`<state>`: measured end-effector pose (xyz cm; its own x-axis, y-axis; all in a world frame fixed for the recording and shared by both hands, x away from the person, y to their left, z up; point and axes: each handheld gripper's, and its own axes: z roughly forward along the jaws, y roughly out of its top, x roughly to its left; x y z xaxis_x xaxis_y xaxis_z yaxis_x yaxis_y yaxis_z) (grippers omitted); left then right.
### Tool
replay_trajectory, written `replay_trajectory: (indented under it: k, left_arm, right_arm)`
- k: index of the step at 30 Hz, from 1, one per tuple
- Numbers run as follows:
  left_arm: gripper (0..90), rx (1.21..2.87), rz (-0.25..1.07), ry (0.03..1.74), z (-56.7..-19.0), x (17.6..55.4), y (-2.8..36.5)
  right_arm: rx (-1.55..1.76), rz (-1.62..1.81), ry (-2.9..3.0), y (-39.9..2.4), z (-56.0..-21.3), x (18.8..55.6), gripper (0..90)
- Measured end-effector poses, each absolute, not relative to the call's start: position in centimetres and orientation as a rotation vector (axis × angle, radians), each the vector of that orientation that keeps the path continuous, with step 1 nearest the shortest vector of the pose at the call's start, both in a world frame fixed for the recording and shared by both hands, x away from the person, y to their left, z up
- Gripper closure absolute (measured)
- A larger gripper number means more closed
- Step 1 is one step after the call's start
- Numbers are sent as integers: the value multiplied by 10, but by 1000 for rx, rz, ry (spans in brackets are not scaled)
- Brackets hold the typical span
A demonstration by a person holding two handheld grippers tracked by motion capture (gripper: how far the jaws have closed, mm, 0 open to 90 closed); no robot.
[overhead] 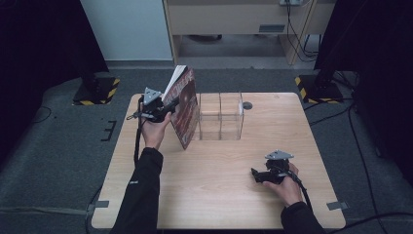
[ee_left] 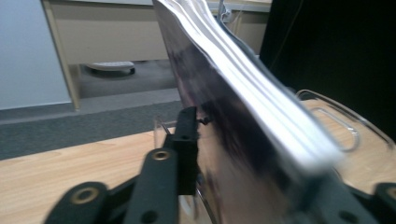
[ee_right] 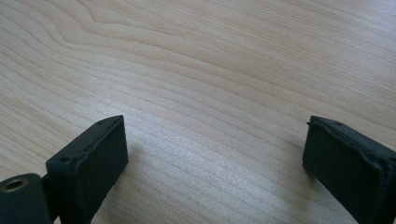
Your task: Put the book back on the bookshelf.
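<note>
The left gripper (overhead: 165, 108) has its jaws either side of the tilted book (overhead: 185, 108), which leans on the clear organizer (overhead: 221, 117), grip uncertain, while the right gripper (overhead: 257, 176) rests wide open on the worktop (overhead: 214, 185).

A light wooden table (overhead: 219, 195) is set on a grey carpeted floor (overhead: 53, 161). Behind it, a pale wall panel (overhead: 129, 29) and a beige desk (overhead: 234, 19) are seen, flanked by black curtains (overhead: 34, 44).
</note>
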<state>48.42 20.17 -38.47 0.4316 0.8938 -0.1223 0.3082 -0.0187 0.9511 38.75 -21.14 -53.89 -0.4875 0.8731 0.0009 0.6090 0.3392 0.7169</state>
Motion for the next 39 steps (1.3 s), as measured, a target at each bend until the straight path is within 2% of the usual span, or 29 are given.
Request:
replay_trajectory:
  k: [7, 12, 16, 25, 33, 35, 36, 37, 39]
  left_arm:
    - [491, 1575, 656, 1056, -387, 459, 216]
    - [434, 1594, 663, 1019, -393, 434, 228]
    - [379, 1585, 603, 1017, -406, 413, 237]
    - [326, 1650, 517, 1069, -450, 374, 256]
    - [288, 1725, 508, 1194, -488, 349, 286]
    - [285, 1768, 528, 1225, -498, 347, 292]
    - [285, 1792, 536, 1240, -502, 345, 294]
    - [285, 1816, 540, 1247, -506, 345, 296]
    - [273, 1851, 564, 1250, -509, 345, 300]
  right_arm:
    - [1306, 941, 2225, -211, -539, 388, 70]
    - [1307, 945, 2232, -211, -539, 388, 65]
    - [1308, 949, 2229, -211, -539, 387, 64]
    - [1291, 943, 2248, -211, -539, 386, 42]
    - [1298, 945, 2245, -211, -539, 385, 46]
    - [1293, 956, 2244, -213, -539, 384, 98]
    - [1286, 952, 2245, -214, -537, 383, 146]
    - [1281, 948, 2265, -217, -535, 382, 231]
    - [1254, 946, 2242, -223, -527, 382, 241]
